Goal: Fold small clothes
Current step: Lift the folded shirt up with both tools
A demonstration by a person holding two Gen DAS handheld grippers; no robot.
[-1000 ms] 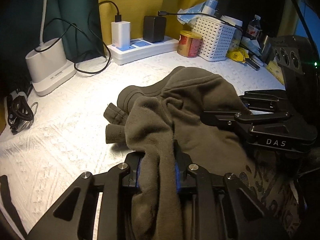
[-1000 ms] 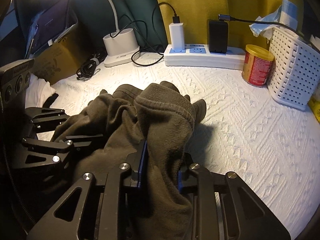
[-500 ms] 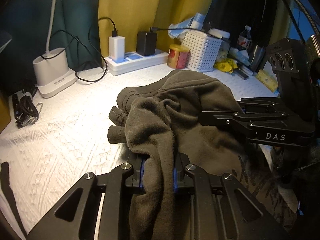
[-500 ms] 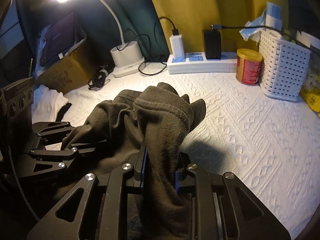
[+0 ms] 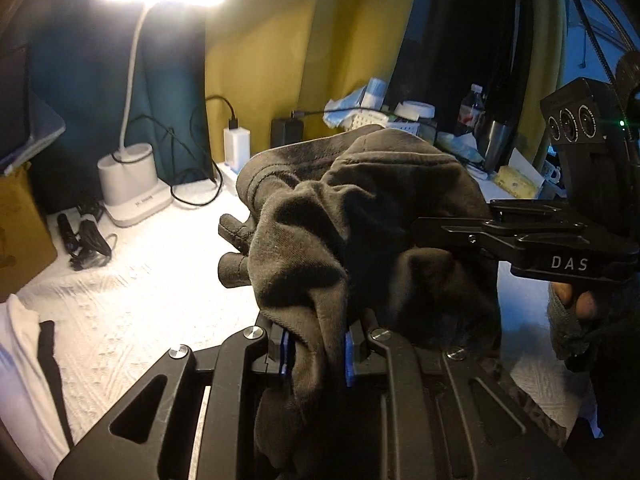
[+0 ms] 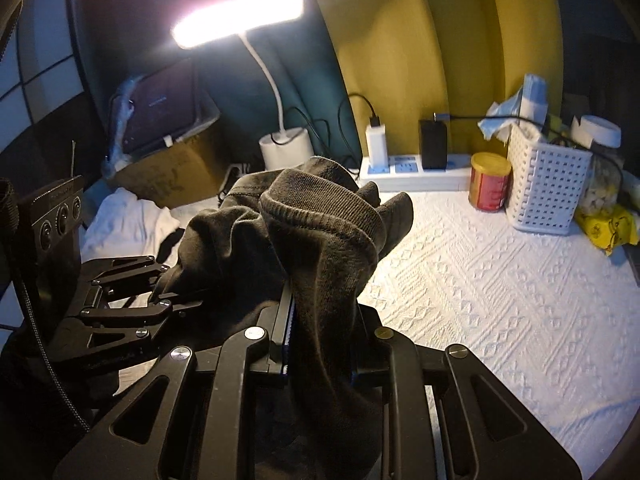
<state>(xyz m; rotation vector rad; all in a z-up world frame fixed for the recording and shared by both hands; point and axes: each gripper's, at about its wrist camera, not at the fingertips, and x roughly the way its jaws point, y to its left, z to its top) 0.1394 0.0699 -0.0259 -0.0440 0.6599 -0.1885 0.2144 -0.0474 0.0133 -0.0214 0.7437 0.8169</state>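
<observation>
I have the dark olive garment (image 5: 360, 216) pinched in both tools: my left gripper (image 5: 316, 344) jaws are clamped on a bunched fold at 6 o'clock. My right gripper (image 6: 320, 336) jaws grip its ribbed hem likewise, the cloth bulging toward 12 above the white table (image 6: 500, 280).

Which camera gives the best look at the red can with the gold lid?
The right wrist view: the red can stands fully visible on the white cloth, between the power strip and white basket. In the left wrist view, the lifted dark garment hides it.
</observation>
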